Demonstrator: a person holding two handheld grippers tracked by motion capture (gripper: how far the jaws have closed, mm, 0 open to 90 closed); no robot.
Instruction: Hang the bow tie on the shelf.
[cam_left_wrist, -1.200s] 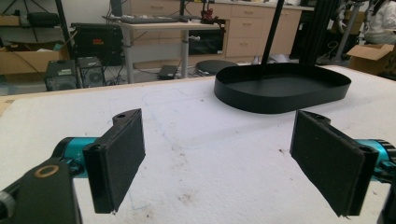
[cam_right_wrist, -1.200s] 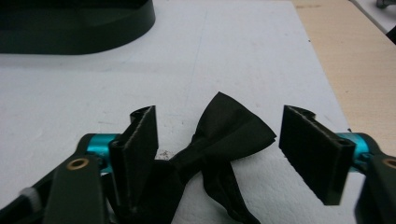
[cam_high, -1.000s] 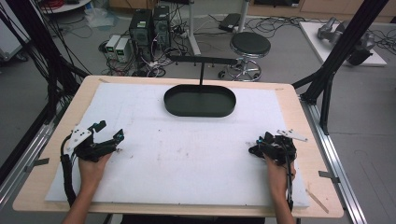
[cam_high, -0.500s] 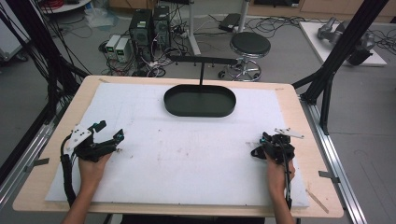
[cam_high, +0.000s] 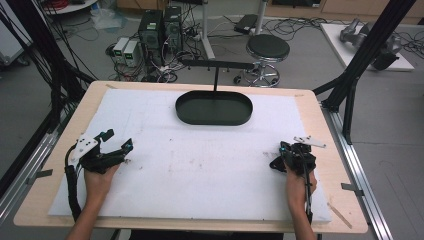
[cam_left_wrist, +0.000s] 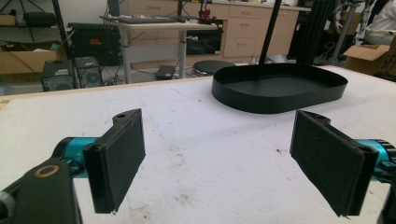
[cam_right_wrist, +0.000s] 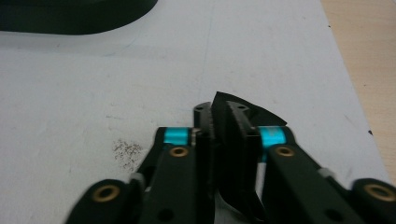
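While left tool (cam_left_wrist: 219, 163) gapes, holding nothing | right tool (cam_right_wrist: 223, 112) has just been closing, pinching black piece (cam_right_wrist: 254, 114)

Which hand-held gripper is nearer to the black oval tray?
Roughly equal; the right hand-held gripper looks slightly nearer. It sits right of and below the tray, the left hand-held gripper left of and below it.

One table (cam_high: 320, 107) stands in the room, with one white mat (cam_high: 200, 170) spread over it. On the mat sits one black oval tray (cam_high: 214, 108) with one upright post and crossbar (cam_high: 216, 70). Two grippers are on the mat: one left gripper (cam_high: 112, 145) and one right gripper (cam_high: 285, 155). Two hands hold them, one each. On the floor beyond the table stand one round stool (cam_high: 268, 48) and two dark computer towers (cam_high: 161, 27).
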